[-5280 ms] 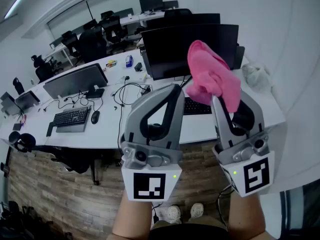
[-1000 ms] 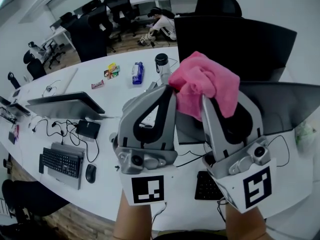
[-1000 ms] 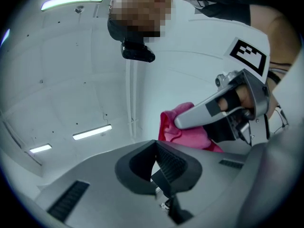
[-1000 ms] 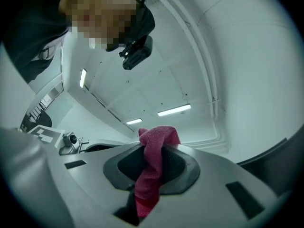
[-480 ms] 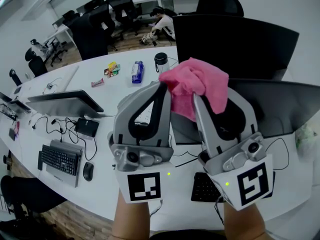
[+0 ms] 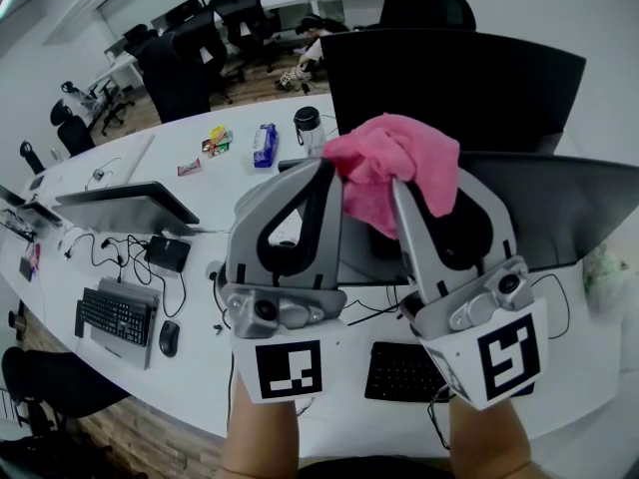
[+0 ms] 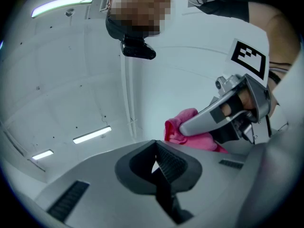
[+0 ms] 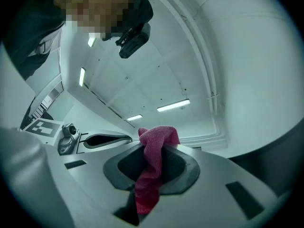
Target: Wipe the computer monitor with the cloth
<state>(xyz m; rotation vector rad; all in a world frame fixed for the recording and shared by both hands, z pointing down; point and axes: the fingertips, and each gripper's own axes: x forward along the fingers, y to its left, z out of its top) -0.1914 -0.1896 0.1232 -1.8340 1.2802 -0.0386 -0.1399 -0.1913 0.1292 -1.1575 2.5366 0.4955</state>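
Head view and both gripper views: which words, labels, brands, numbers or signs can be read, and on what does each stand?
No legible text in any view.
Cubes of the left gripper and right gripper: black-and-white square markers, patterns, not letters.
Blue packet and snack packets on the desk: print too small to read.
Keyboard keys: too small to read.
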